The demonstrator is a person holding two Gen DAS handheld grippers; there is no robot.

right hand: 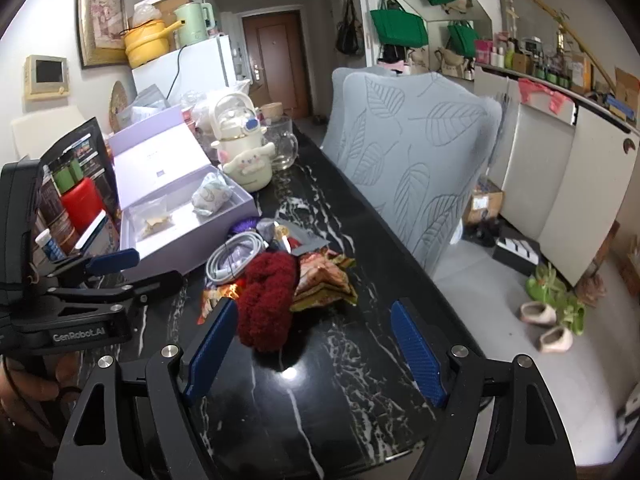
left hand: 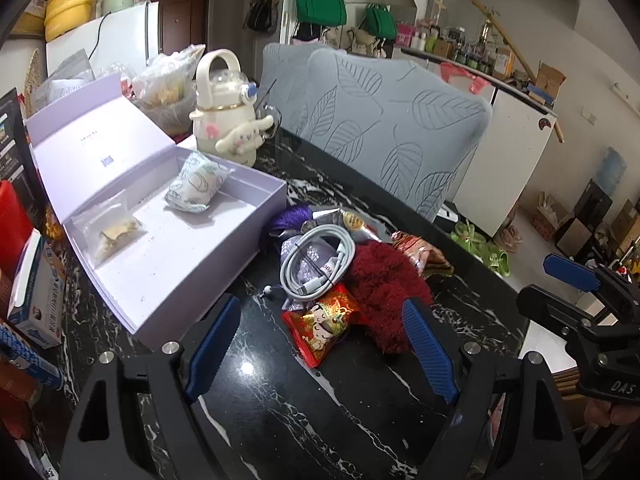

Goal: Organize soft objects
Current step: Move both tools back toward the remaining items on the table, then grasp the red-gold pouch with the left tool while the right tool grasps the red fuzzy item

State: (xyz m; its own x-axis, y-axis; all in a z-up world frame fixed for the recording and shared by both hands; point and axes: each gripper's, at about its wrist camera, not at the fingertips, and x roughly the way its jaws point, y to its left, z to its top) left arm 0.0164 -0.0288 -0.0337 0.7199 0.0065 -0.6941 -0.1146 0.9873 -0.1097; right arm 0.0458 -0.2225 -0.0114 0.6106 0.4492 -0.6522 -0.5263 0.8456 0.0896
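The lavender box (left hand: 224,236) sat open on the black marbled worktop (left hand: 360,392), its lid folded back against the clutter behind so that the tray faced the operator and could be loaded from above. Two items already lay inside: a clear sachet (left hand: 112,232) near the front corner and a pale printed pouch (left hand: 196,184) toward the back, set apart with bare floor between them, apparently to leave room for more.

The remaining soft objects lay heaped just beside the box's right wall, within short reach of it. A coiled white cable (left hand: 316,260) rested on top of a grey-lilac pouch, touching the dark red fluffy item (left hand: 384,284). A red printed packet (left hand: 328,320) lay at the front of the heap, nearest the left tool (left hand: 320,340). Folded patterned cloth (right hand: 324,280) sat at the far right, and a purple item (left hand: 288,216) was partly hidden at the back.

The left tool hovered over the worktop, fingers wide apart and holding nothing, the packet lying between their lines. The right tool (right hand: 316,348) was likewise spread wide and empty, aimed at the fluffy item. Both appeared staged for a pickup; no grasp had yet been made.
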